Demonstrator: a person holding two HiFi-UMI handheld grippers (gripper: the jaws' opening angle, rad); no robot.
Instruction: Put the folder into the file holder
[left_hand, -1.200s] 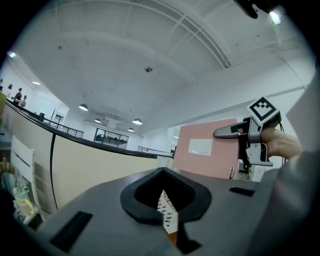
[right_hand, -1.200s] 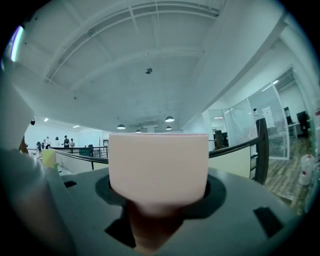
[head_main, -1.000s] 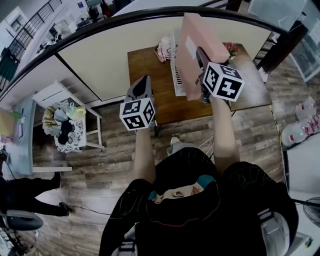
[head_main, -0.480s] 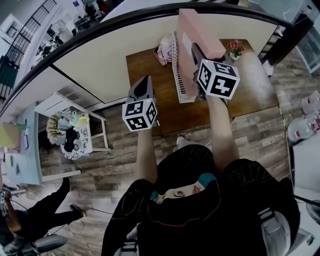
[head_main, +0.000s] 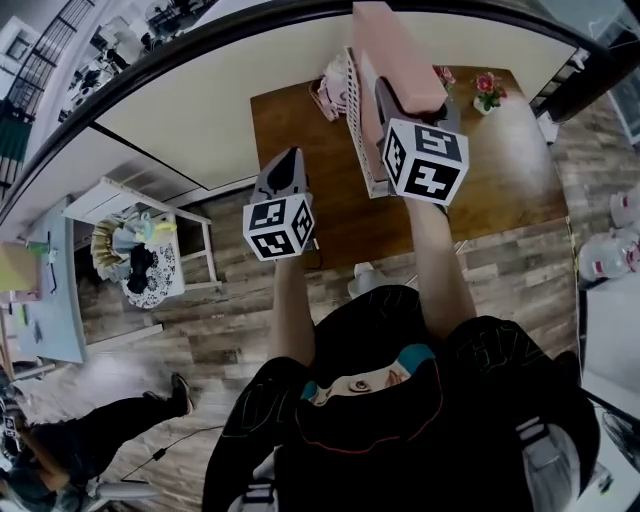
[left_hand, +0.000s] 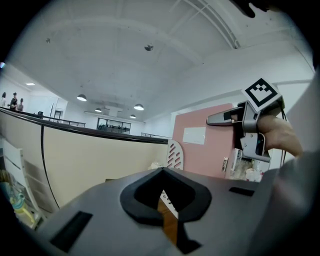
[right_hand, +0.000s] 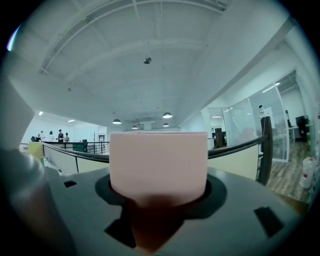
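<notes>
The right gripper (head_main: 388, 100) pinches the pink folder (head_main: 395, 45) upright, directly above the white file holder (head_main: 358, 140) (slotted end panel). Its lower edge may be inside the holder; I cannot tell. The left gripper (head_main: 288, 160), left of the holder, has its jaws pressed together, empty.

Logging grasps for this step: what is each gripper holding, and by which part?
The right gripper is shut on the upright pink folder, clamping its near edge. The left gripper holds nothing.
</notes>
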